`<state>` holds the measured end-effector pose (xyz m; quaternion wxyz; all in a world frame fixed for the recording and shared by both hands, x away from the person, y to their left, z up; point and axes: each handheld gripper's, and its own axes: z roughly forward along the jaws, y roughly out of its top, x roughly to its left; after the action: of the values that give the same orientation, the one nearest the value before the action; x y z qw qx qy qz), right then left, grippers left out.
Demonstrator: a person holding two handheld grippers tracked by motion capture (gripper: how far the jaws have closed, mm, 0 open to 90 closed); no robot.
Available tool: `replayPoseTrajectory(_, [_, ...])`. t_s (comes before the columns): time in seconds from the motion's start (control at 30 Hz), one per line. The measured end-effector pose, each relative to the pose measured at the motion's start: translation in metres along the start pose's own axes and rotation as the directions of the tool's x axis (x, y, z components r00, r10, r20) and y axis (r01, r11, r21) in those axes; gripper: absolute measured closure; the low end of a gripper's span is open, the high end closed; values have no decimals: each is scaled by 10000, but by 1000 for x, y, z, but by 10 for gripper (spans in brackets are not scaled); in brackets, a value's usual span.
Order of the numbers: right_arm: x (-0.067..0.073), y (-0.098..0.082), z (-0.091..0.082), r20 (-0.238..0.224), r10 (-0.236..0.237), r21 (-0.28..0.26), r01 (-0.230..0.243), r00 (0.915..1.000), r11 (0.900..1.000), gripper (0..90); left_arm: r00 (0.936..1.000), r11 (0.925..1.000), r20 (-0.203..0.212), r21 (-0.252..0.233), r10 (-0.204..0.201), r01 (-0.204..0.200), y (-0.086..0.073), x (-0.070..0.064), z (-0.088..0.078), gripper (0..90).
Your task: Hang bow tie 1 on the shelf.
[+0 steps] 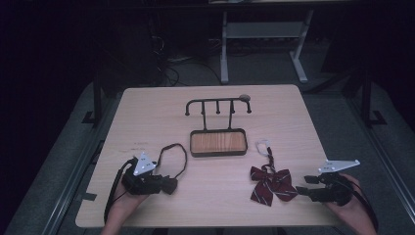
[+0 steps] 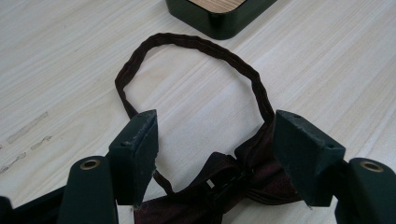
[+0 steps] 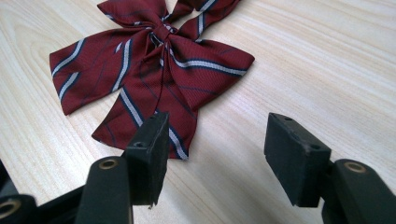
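Dark maroon bow tie (image 2: 224, 186), probably satin, with thin looped strap.

- The hook rack (image 1: 218, 104) on its black tray (image 1: 218, 142) stands at the centre of the table (image 1: 147, 107), blocking a straight pass up the middle of the high view.
- Bare wood runs along the upper left and upper right of the tabletop, on both sides of the rack.
- The dark bow tie (image 1: 169, 184), with its strap loop (image 2: 196, 46) spread towards the tray's lower-left corner, lies at lower left, just ahead of the left gripper (image 1: 161, 184), whose jaws stand wide.
- The striped bow tie (image 1: 271, 183) lies at lower right, ahead of the wide-open right gripper (image 1: 301, 185); its white clasp (image 1: 263, 145) lies just right of the tray.
- A broad bare strip separates the two ties at lower centre.
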<state>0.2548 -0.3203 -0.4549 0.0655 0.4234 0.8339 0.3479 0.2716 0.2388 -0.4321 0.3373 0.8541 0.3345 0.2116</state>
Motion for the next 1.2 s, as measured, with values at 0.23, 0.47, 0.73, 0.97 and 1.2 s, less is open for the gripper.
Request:
replayPoseTrajectory(0.23, [0,2,1,-151,-24,-88,23,9999,10000,403,10000,9999,40,102,2,-3,-1,1,1,318])
replayPoseTrajectory(0.47, [6,17,2,-145,-213,188,216,9997,9996,398,9999,9999,103,129,41,-42,0,2,2,313])
replayPoseTrajectory(0.73, [13,36,4,-268,-526,258,533,9983,9982,398,10000,10000,13,4,-11,11,-2,2,-2,309])
replayPoseTrajectory(0.97, [17,59,10,-406,-1054,737,1082,9936,9914,400,9999,10000,-77,14,86,-86,-2,1,-3,308])
replayPoseTrajectory(1.2, [19,72,14,-455,-1293,925,1331,9906,9868,400,9999,10000,-119,-87,14,-15,-2,1,-4,308])
